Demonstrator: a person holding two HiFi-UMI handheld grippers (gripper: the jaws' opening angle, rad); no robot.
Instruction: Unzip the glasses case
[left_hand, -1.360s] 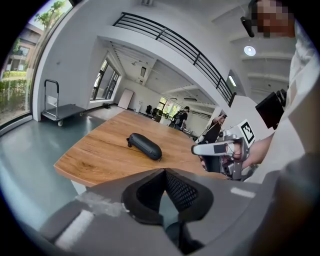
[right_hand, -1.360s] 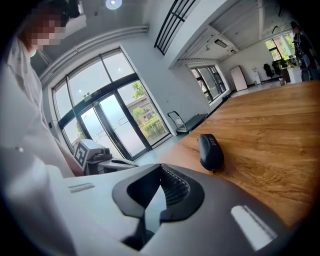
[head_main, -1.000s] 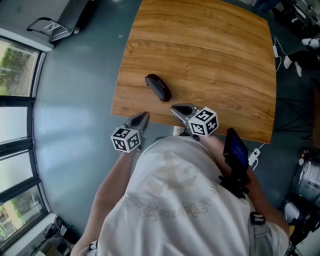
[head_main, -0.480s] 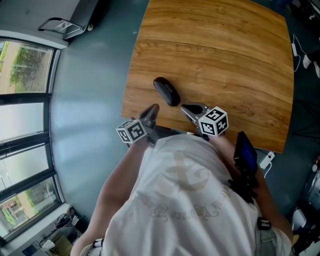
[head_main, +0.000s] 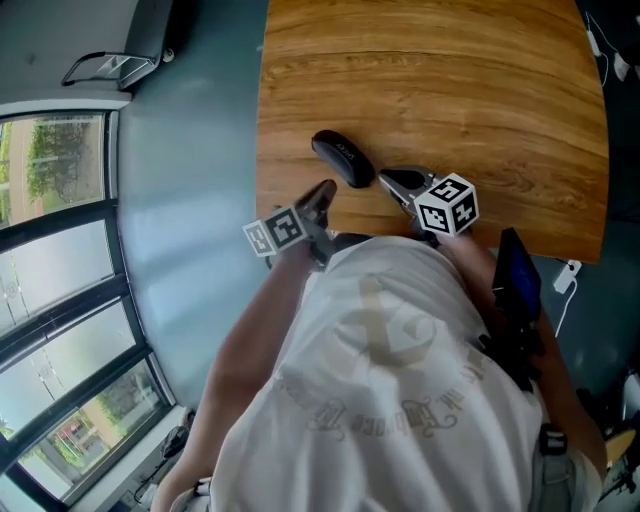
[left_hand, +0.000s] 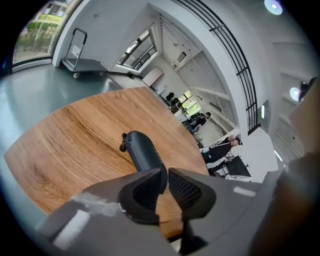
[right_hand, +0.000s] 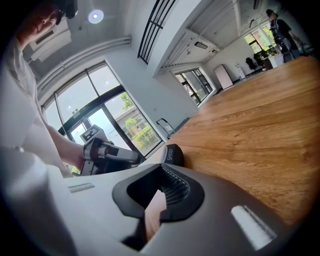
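Fingers on left gripper (left_hand: 166, 176) have just parted, empty; right gripper's (right_hand: 163, 165) touch; dark oblong glasses case (left_hand: 144, 152) closed.

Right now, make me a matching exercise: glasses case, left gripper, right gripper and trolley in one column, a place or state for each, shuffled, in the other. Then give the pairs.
1. glasses case
2. left gripper
3. right gripper
4. trolley

A. on the grey floor, away from the table
B. on the windows' side, jaws a slit apart, nothing between them
C. lying dark on the wood, near the table's front edge
D. over the wood, right of the case in the head view

Pairs: 1-C, 2-B, 3-D, 4-A.
The left gripper's jaws have just been opening.
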